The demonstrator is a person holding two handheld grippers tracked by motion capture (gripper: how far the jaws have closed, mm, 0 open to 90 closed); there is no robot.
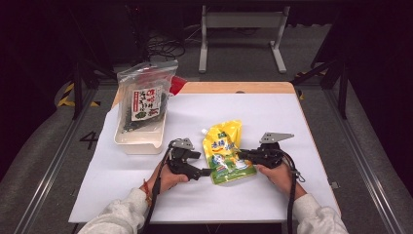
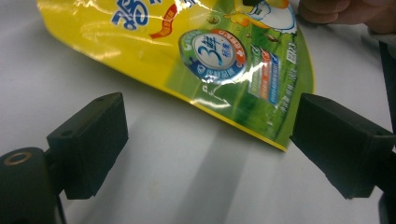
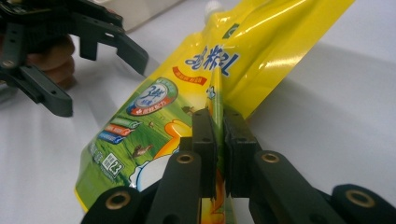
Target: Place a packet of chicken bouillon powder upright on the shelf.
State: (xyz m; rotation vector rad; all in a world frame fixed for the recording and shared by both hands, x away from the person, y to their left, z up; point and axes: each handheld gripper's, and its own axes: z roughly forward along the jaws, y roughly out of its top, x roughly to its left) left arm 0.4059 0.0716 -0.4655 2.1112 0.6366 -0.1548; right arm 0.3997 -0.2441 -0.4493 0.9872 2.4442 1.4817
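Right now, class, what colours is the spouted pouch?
Spouted pouch: yellow above, green below, best seen in the right gripper view.

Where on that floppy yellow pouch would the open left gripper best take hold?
Probably the flat sealed edge on its own side. The yellow pouch lies flat on the table, so only its thin rim fits between jaws. The right gripper already pinches the opposite edge. The left gripper is open with its jaws level beside the near corner, so sliding in sideways along the table looks easiest.
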